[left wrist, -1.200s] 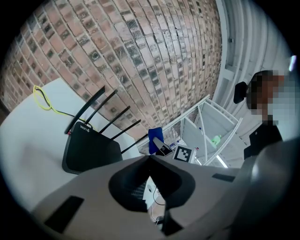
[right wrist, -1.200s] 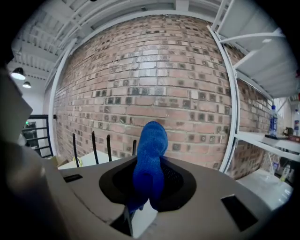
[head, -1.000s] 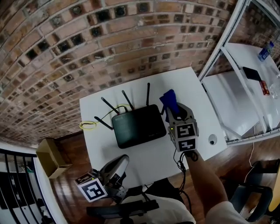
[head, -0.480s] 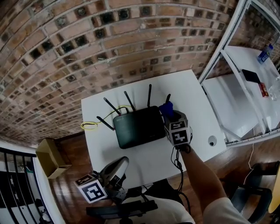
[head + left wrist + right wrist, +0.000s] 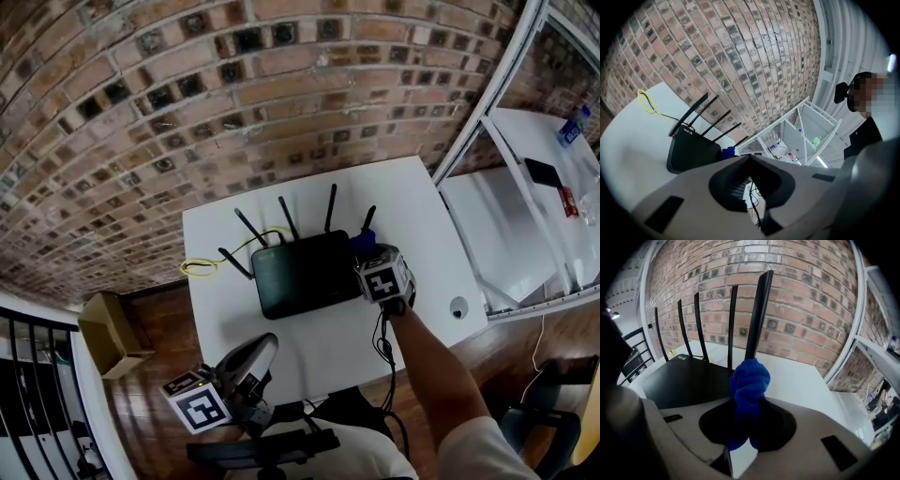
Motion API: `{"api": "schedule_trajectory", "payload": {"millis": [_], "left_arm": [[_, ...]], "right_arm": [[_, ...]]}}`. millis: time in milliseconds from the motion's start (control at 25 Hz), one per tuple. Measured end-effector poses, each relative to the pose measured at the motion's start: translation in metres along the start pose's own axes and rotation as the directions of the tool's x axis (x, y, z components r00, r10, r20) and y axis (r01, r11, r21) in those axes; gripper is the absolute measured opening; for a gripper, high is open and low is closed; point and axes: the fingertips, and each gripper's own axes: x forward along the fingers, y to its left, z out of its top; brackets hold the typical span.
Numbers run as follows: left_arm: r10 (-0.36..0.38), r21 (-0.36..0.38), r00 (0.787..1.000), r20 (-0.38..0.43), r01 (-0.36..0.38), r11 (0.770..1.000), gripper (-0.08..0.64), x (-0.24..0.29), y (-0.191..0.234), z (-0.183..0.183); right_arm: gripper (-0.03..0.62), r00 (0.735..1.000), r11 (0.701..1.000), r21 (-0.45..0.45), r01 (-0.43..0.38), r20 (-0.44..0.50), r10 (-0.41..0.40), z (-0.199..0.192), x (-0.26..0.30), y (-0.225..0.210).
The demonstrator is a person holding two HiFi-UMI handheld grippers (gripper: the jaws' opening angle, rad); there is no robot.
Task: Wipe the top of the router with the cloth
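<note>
As right tongs (image 5: 746,418) pinch cloth (image 5: 749,380), left tongs (image 5: 750,158) closed, router (image 5: 305,274) lies crosswise, antennas (image 5: 330,208) wallward.

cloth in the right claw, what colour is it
Blue cloth; the right gripper view shows it best.

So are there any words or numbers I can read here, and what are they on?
"WiFi 6": white print on top of the black router.
Label of the bottle on the white shelf: too small to read.
Blue cloth: no print on it.
Nothing else can be read.
</note>
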Motion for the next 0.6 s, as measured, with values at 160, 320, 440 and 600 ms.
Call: {"api": "schedule_trajectory", "payload": {"millis": [160, 320, 440, 600], "left_arm": [[-0.005, 0.034, 1.0, -0.003, 0.005, 0.999, 0.017, 0.006, -0.002, 0.005], [-0.022, 0.075, 1.0, 0.007, 0.022, 0.997, 0.018, 0.018, -0.008, 0.013], [-0.027, 0.092, 1.0, -0.001, 0.027, 0.995, 0.018, 0.027, -0.012, 0.017], [-0.042, 0.116, 0.999, -0.016, 0.044, 0.992, 0.017, 0.038, -0.018, 0.023]], "right_arm": [[0.107, 0.998, 1.0, 0.009, 0.003, -0.057, -0.002, -0.019, 0.011, -0.002], [0.107, 0.996, 1.0, 0.014, -0.017, -0.086, 0.019, -0.024, 0.01, 0.0], [0.107, 0.998, 1.0, 0.022, -0.011, -0.065, 0.012, -0.017, -0.001, -0.003], [0.107, 0.999, 0.996, 0.085, 0.008, 0.032, -0.01, 0.005, -0.03, -0.01]]}}
